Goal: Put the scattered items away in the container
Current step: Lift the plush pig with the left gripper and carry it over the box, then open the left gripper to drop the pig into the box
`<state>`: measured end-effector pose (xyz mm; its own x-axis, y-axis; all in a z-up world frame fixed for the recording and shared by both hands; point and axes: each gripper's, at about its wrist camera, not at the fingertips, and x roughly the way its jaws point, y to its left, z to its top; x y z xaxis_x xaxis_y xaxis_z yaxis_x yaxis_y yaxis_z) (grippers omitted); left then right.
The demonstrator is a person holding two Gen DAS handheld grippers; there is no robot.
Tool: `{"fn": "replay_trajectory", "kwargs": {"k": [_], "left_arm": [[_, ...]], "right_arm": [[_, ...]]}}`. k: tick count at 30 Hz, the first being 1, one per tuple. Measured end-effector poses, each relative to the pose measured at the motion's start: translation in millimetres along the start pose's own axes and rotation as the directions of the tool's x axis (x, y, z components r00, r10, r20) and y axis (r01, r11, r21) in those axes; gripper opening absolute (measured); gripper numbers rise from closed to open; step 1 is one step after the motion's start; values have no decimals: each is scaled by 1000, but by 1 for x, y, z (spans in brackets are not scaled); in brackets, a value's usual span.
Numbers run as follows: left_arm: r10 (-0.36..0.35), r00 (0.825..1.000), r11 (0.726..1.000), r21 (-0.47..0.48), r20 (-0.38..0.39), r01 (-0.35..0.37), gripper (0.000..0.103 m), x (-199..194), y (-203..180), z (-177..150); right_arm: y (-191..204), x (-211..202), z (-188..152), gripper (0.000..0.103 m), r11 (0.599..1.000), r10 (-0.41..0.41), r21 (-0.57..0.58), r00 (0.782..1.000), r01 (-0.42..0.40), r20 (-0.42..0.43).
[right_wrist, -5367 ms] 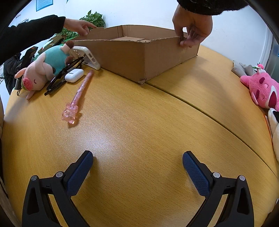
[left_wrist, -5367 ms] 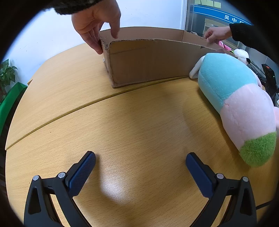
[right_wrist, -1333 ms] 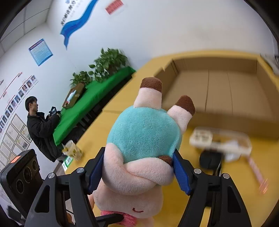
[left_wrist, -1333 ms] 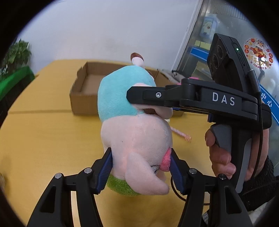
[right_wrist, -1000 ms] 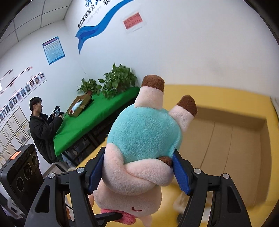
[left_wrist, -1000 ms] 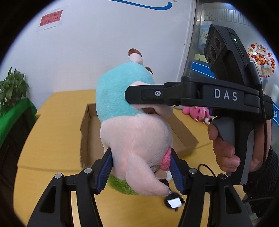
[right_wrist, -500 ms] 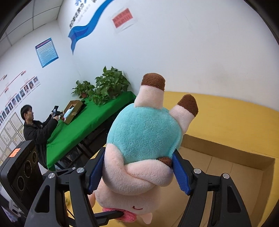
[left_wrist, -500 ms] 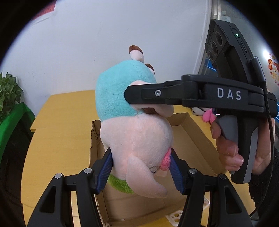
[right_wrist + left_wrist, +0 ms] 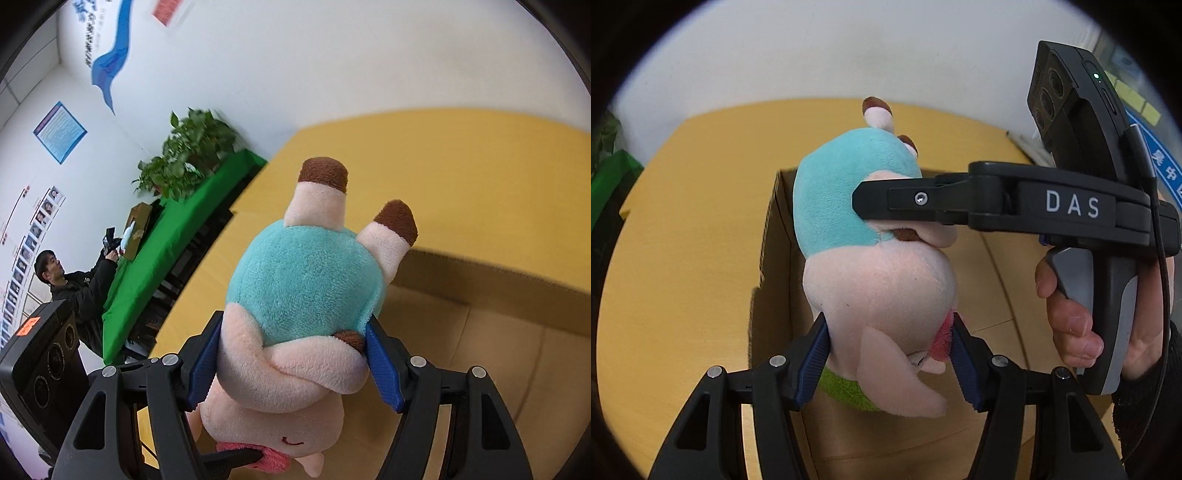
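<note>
Both grippers clamp one plush pig [image 9: 875,266] and hold it in the air above the open cardboard box [image 9: 775,280]. The left gripper [image 9: 888,356] has its jaws partly spread, with the blue pads [image 9: 812,363] pressed into either side of the pink head, near the green patch and the red-pink snout. The right gripper [image 9: 291,356] stands somewhat wider, and its blue pads [image 9: 382,371] squeeze the toy's waist where the folded pink arms meet the teal body. In the left wrist view the right gripper shows from the side, one black finger lying across the teal body, with a hand [image 9: 1071,314] wrapped around its handle and a finger on the grey trigger.

The pig hangs with its two brown-tipped legs [image 9: 325,192] pointing away from both cameras and its head toward the left gripper. The box's brown floor lies beneath and behind the toy, and its left wall rises just beside the pig in the left wrist view.

Counted: one plush pig, one box, two grippers, one yellow desk [image 9: 683,240]. At the far side of the room are a green-covered table [image 9: 184,229], one leafy plant [image 9: 188,155] and one seated person [image 9: 74,280].
</note>
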<state>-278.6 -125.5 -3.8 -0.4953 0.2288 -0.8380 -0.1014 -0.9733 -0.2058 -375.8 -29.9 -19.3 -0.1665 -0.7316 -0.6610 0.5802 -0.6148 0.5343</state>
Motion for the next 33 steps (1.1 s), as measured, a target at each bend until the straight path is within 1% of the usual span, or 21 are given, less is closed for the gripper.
{"fn": "replay_trajectory", "kwargs": {"k": [5, 9, 12, 15, 17, 19, 22, 24, 26, 29, 31, 32, 33], "left_arm": [[60, 996, 998, -18, -62, -61, 62, 30, 9, 4], [76, 995, 996, -32, -60, -78, 64, 37, 13, 12], [89, 994, 995, -38, -60, -92, 69, 43, 12, 17], [88, 995, 995, -52, -47, -90, 75, 48, 14, 23], [86, 996, 994, -58, -36, -88, 76, 49, 15, 26], [103, 995, 993, -48, -20, -104, 77, 50, 14, 28], [105, 994, 993, -48, 0, -105, 77, 45, 13, 31], [97, 995, 993, -68, 36, -95, 77, 32, 14, 33], [104, 992, 992, -78, 70, -98, 77, 17, 12, 34], [117, 985, 991, -74, 123, -108, 77, -8, 6, 31], [121, 981, 991, -69, 155, -111, 77, -28, 1, 20], [121, 978, 992, -65, 169, -112, 77, -46, -2, -1], [125, 974, 992, -58, 187, -116, 77, -61, -19, -16]], "right_arm": [[-25, 34, -4, 76, 998, 52, 47, 998, -50, -32], [-32, 50, -2, 76, 993, 103, 60, 995, -104, 9], [-31, 54, -1, 77, 994, 101, 51, 995, -102, 16], [-34, 58, 0, 81, 992, 103, 66, 994, -105, 33], [-32, 58, 0, 87, 991, 108, 76, 993, -110, 41], [-28, 61, 2, 93, 991, 105, 85, 994, -108, 45], [-25, 51, 2, 94, 992, 96, 78, 994, -99, 44], [-16, 42, 4, 96, 995, 84, 56, 995, -87, 45], [-8, 29, 5, 99, 997, 73, 31, 996, -74, 45], [11, 0, -1, 99, 999, 46, -23, 998, -45, 38], [25, -25, -10, 99, 998, 9, -63, 998, -5, 58], [36, -43, -18, 99, 996, -13, -92, 997, 21, 78], [45, -61, -27, 99, 993, -25, -116, 995, 36, 99]]}}
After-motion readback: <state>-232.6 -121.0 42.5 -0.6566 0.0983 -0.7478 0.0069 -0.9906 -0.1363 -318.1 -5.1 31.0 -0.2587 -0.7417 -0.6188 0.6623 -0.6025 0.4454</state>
